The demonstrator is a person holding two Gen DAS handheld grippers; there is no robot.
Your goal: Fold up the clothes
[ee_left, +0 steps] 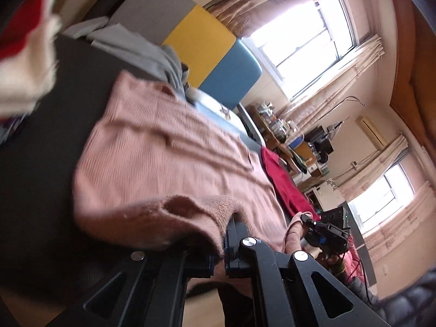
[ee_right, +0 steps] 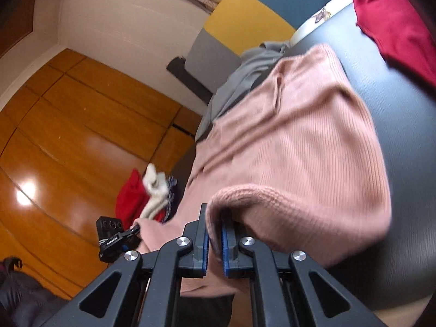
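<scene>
A pink ribbed knit sweater [ee_left: 169, 158] lies spread over a dark bed surface [ee_left: 41, 163]. My left gripper [ee_left: 222, 242] is shut on the sweater's thick near hem, and the cloth drapes over its fingers. In the right wrist view the same pink sweater [ee_right: 294, 141] stretches ahead, and my right gripper [ee_right: 215, 234] is shut on a rolled hem edge between its blue pads. Each view shows the other gripper off to the side, pinching another corner of the hem: the right gripper [ee_left: 308, 219] and the left gripper [ee_right: 136, 227].
A grey garment [ee_left: 141, 51] lies bunched beyond the sweater near the grey, yellow and blue headboard [ee_left: 207, 46]. A dark red garment [ee_right: 395, 27] lies on the bed's far side. Red and cream clothes [ee_right: 147, 196] are piled at the other side. A wooden wardrobe [ee_right: 68, 136] stands close by.
</scene>
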